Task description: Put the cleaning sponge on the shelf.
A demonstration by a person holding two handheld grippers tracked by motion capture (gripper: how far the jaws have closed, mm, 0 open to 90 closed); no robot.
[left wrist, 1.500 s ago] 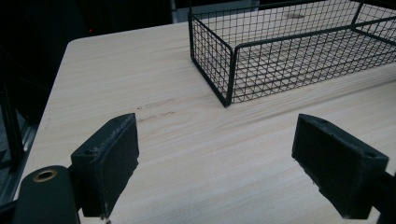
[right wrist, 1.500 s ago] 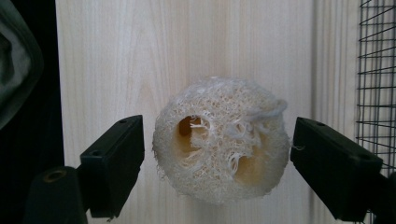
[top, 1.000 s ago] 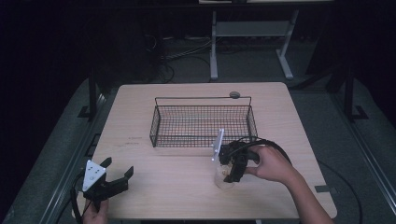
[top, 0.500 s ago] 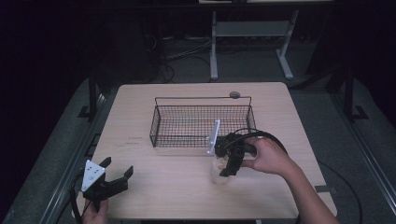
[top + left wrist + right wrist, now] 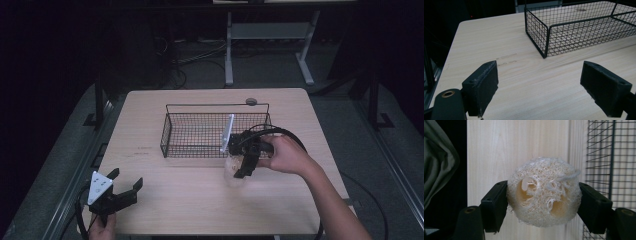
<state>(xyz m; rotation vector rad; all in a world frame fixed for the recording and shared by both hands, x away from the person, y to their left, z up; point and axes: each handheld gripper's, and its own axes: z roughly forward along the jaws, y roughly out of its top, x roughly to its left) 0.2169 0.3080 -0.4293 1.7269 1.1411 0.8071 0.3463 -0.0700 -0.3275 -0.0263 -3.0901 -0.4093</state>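
On the pale wooden table, the right gripper clamps a loofah sponge at frame centre, just beside the empty wire basket; dropping it in seems left. The left gripper idles, jaws spread, lower left.

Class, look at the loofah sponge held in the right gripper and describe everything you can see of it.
The loofah sponge is a pale cream, rounded slice of coarse, fibrous mesh, with several hollow channels showing on its cut face and a loose strand at its upper right. It looks dry and light. The right gripper clamps it from both sides, one black pad against each flank. In the high view it hangs beneath the gripper, over the wooden table, just in front of the wire basket and outside it.
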